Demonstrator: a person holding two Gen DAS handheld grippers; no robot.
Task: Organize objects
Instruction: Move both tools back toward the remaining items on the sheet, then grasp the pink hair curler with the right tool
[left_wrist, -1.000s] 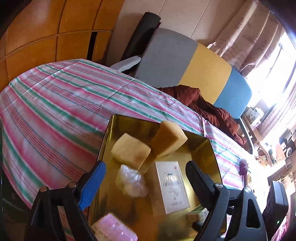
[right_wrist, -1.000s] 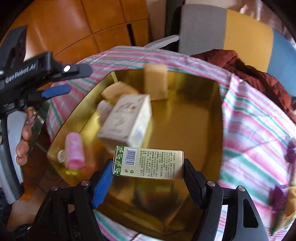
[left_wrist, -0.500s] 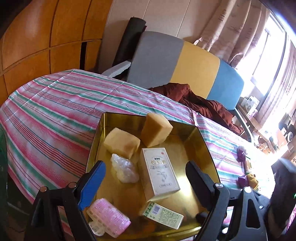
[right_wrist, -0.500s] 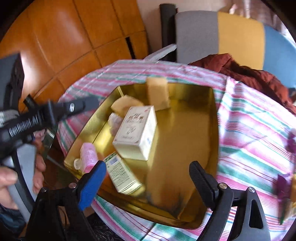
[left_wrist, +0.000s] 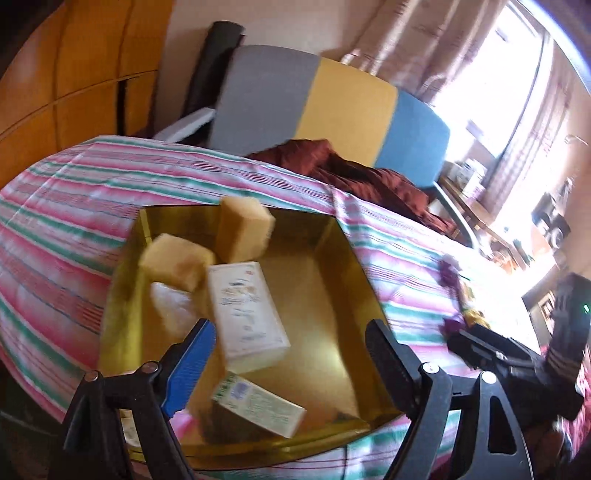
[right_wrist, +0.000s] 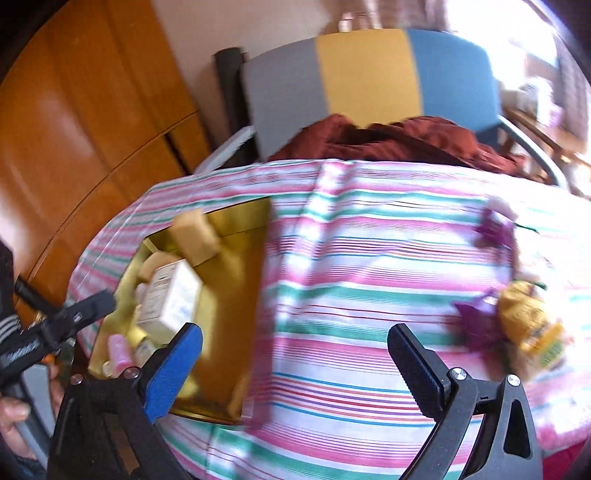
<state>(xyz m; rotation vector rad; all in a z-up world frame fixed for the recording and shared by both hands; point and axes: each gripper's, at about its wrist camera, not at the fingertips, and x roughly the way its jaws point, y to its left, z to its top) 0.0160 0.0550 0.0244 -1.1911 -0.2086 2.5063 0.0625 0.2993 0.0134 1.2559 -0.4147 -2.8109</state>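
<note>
Lying flat, green box (left_wrist: 258, 408) crosswise

Orange-brown wooden panels (left_wrist: 74, 74) lined the wall on the left, beside a pale cream wall (left_wrist: 192, 33). Behind the table (right_wrist: 369, 258), covered in a pink, green and white striped cloth, stood a chair (left_wrist: 332, 110) with a grey, yellow and blue back, a dark red cloth (left_wrist: 351, 173) heaped on it. Bright daylight poured through a curtained window (left_wrist: 509, 74) on the right.
</note>
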